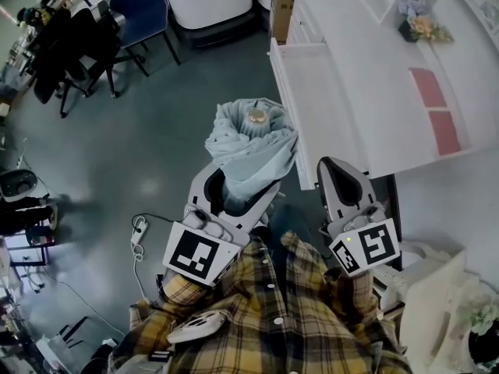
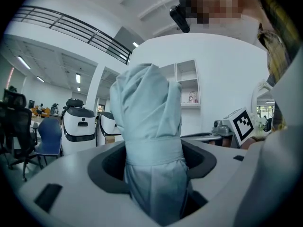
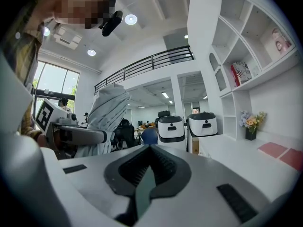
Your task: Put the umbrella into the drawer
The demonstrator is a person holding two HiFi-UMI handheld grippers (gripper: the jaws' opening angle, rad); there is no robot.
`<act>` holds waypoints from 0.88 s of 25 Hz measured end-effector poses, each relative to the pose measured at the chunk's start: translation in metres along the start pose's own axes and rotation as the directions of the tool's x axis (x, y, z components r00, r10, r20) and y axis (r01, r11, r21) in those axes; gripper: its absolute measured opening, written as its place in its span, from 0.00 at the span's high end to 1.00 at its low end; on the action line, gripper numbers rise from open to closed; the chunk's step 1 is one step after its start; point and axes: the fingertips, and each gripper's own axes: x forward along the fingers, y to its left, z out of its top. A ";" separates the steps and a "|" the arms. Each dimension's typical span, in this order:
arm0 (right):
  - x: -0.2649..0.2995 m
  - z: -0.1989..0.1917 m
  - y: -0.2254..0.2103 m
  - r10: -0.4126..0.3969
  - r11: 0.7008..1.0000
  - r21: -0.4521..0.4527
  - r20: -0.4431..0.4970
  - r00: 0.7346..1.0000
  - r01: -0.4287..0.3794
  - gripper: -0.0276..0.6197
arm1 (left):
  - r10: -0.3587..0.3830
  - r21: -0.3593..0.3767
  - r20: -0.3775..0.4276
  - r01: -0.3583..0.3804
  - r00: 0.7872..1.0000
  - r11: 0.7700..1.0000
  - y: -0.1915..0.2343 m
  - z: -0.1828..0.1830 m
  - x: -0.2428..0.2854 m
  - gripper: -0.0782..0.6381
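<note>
Plaid shirt (image 1: 273,318) fills the bottom of the head view, both grippers just ahead of it. I have my left gripper (image 1: 234,197) clamped, jaws wide, on the folded pale-blue umbrella (image 1: 251,139), which stands upright over the floor. On my right gripper (image 1: 337,168) the jaws are together and empty, near the drawer (image 1: 285,100). That drawer stands pulled out and looks bare. Judgement: pick-up done; carrying across, laying flat and release remain. Nothing blocks the way. The flower pot (image 1: 421,26), pink sheets (image 1: 437,107), chair (image 1: 140,10) and power strip (image 1: 139,234) sit well apart.
</note>
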 end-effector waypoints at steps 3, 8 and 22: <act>0.016 -0.004 0.007 0.010 1.000 0.003 -0.006 1.000 -0.009 0.93 | 0.017 -0.002 0.004 -0.017 1.000 1.000 0.022 -0.003 -0.005 0.45; 0.037 -0.008 0.001 0.023 1.000 0.013 -0.008 1.000 -0.023 0.93 | 0.048 0.002 0.005 -0.048 0.999 0.999 0.043 -0.005 -0.003 0.45; 0.172 -0.007 -0.052 0.064 0.996 0.070 -0.059 0.996 -0.060 0.93 | 0.047 -0.019 -0.056 -0.048 0.997 0.999 0.147 0.010 0.084 0.45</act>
